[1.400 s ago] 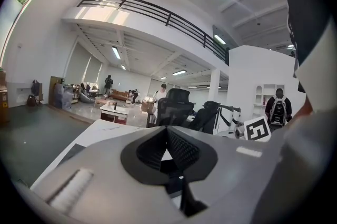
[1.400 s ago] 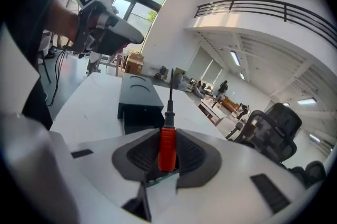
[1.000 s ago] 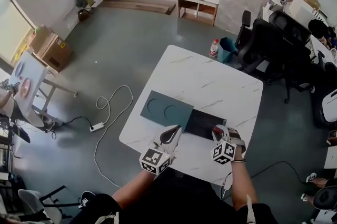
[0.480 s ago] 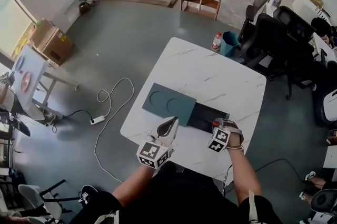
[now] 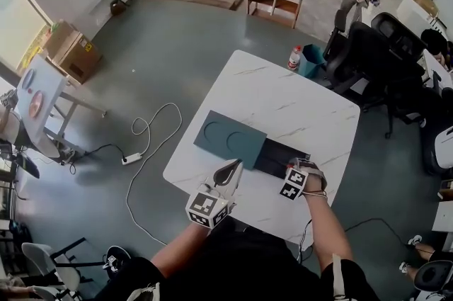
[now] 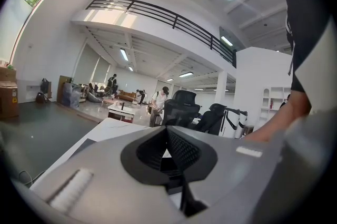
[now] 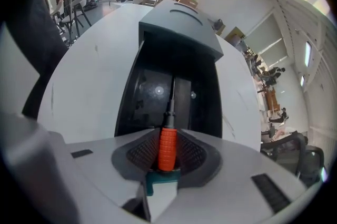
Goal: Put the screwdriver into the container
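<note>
An orange-handled screwdriver (image 7: 167, 147) sits between the pads of my right gripper (image 7: 167, 133), which is shut on it. The jaws have just eased open a touch, with the handle still between them. The thin metal shaft points down into the open black container (image 7: 150, 92). The container's dark green lid (image 5: 230, 139), with two round recesses, lies slid off to the left. In the head view the right gripper (image 5: 300, 166) hangs over the container's (image 5: 274, 157) near end. My left gripper (image 5: 228, 168) (image 6: 168, 131) is shut on nothing, hovering by the lid's near edge.
The white marble table (image 5: 283, 105) carries only the container and lid. Black office chairs (image 5: 368, 52) stand past its far right corner, with a bottle (image 5: 295, 57) and a teal bin (image 5: 310, 59) on the floor. A white cable (image 5: 152, 144) trails on the floor at left.
My right gripper has sunk toward the container and tipped more steeply down with the screwdriver in it. The left gripper has hardly moved.
</note>
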Demonstrator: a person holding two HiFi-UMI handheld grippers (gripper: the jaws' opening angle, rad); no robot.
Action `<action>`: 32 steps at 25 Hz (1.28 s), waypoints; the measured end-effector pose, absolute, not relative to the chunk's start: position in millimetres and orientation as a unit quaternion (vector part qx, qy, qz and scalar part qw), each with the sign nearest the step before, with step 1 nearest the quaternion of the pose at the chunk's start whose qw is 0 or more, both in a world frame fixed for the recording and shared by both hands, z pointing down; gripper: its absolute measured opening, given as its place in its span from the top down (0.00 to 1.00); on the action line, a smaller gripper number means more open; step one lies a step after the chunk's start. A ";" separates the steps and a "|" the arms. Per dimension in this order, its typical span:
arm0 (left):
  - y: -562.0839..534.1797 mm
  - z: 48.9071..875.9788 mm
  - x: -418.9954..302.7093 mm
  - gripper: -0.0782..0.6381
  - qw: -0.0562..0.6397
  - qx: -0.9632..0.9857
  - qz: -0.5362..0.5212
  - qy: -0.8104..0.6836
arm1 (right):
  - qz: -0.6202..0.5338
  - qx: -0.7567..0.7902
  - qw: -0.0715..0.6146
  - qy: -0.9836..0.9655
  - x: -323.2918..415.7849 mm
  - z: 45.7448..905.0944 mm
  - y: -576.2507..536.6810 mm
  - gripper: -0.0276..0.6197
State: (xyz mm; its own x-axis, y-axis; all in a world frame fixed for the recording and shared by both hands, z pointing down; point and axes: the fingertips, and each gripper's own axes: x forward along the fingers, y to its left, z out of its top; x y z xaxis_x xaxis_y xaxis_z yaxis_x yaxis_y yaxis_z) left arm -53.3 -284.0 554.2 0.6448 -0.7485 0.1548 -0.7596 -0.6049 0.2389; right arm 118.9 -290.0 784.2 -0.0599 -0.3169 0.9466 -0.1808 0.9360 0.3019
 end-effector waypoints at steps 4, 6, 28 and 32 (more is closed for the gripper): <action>-284.0 553.2 -58.2 0.88 0.139 0.894 0.021 -0.424 | -0.053 0.168 0.663 -0.728 116.4 783.2 -289.2 0.79; -284.3 552.3 -58.1 0.88 0.139 0.895 0.021 -0.424 | -0.054 0.170 0.661 -0.729 115.7 780.3 -290.0 0.78; -274.7 540.4 -31.1 0.88 0.128 0.910 0.023 -0.394 | -0.056 0.427 0.414 -0.802 115.1 619.5 -277.7 0.86; -273.9 534.8 -20.0 0.88 0.125 0.915 0.019 -0.383 | 0.031 0.491 0.221 -0.842 111.9 568.4 -272.5 0.91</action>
State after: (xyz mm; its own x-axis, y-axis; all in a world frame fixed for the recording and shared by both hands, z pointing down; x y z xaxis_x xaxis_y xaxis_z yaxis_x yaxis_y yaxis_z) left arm -20.0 -273.9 534.8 0.7059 -0.6962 0.1305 -0.7057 -0.6754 0.2140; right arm 111.9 -272.5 568.4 -0.4199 -0.8131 0.4031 -0.8405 0.5160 0.1653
